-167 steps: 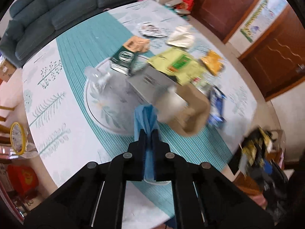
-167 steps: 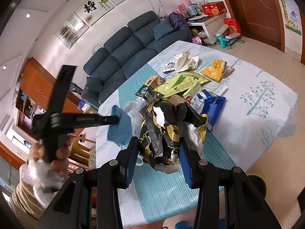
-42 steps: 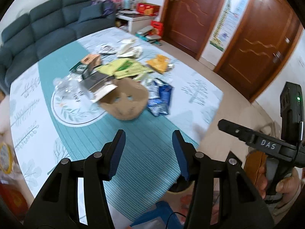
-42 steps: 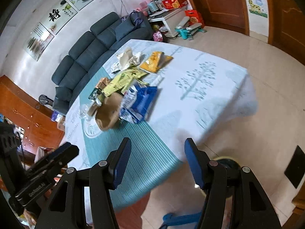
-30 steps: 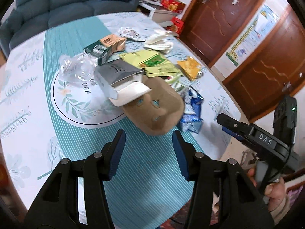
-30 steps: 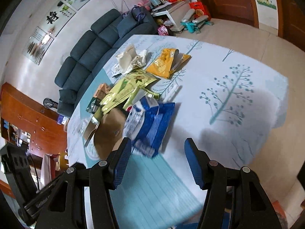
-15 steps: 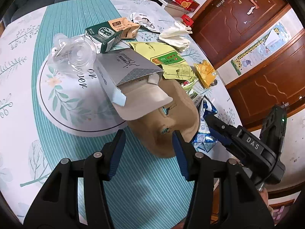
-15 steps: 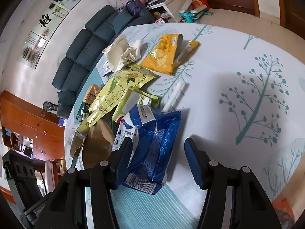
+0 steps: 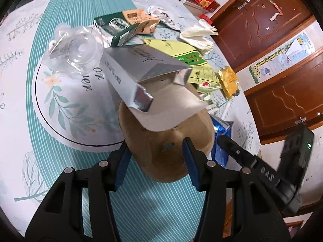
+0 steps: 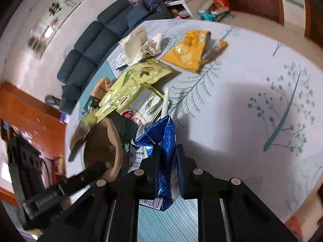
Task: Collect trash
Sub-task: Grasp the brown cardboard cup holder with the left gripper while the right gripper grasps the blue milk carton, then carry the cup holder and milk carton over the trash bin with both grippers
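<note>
While the litter lies heaped across the round table with its white-and-teal printed cloth (image 9: 66,171), I start at its left side, where a crushed clear plastic cup (image 9: 80,48) leans against a green drink carton (image 9: 115,28), and a silver-grey cardboard box with its end flap hanging open (image 9: 139,70) rests on top of a tan, rounded paper bag (image 9: 167,151). The left gripper (image 9: 155,161) stands with its blue-padded jaws apart on either side of that bag's near end; whether the pads touch the paper I cannot tell. If it closes and lifts there, I judge the silver box could slide off and knock the cup away, since it sits loose on the bag. Further right, the right gripper (image 10: 166,161) has just been closing and is now pinched together on a crumpled shiny blue foil wrapper (image 10: 164,141), which bunches up between the pads. The grip is on a thin fold, so the foil could slip out on the lift. A white plastic stick (image 10: 164,102) and a pale green wet-wipe pack (image 10: 141,104) lie just beyond the wrapper's far end and could get dragged along. The yellow snack bag (image 10: 189,50) and crumpled white paper (image 10: 141,46) sit farther off, untouched.
</note>
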`<state>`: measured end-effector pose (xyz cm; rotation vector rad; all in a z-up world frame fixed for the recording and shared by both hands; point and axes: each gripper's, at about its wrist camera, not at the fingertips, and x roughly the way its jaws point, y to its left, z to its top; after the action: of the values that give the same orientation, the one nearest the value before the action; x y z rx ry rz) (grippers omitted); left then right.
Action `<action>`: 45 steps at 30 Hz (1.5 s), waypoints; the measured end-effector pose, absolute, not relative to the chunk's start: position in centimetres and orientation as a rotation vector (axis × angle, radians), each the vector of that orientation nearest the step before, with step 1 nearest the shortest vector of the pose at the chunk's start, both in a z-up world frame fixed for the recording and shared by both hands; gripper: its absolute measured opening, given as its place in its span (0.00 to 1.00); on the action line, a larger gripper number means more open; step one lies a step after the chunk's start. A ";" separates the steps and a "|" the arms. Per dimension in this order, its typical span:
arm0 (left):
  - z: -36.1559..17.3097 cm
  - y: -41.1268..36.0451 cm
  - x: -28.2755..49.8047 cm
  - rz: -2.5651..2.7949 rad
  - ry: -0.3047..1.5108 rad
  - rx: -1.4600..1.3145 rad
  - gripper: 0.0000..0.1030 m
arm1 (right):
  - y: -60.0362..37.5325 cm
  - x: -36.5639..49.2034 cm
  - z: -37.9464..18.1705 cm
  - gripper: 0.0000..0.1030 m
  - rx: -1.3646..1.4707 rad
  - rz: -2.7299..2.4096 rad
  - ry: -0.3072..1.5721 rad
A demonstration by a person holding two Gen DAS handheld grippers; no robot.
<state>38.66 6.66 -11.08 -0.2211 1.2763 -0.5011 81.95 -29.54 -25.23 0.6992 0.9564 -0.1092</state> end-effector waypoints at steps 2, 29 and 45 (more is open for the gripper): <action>-11.3 6.6 38.7 -0.489 1.286 -0.213 0.44 | -29.2 81.7 -25.0 0.14 0.684 -0.106 0.957; -3.7 6.4 26.9 -0.648 1.200 -0.002 0.09 | -31.3 63.5 -17.0 0.14 0.769 -0.136 0.758; -0.5 1.4 17.4 -0.825 1.116 0.189 0.09 | -31.0 52.2 -14.5 0.14 0.761 -0.216 0.683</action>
<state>17.36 1.39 -0.53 0.1891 1.1158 -0.8253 52.24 -31.02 -14.51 0.7611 0.6828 -0.2160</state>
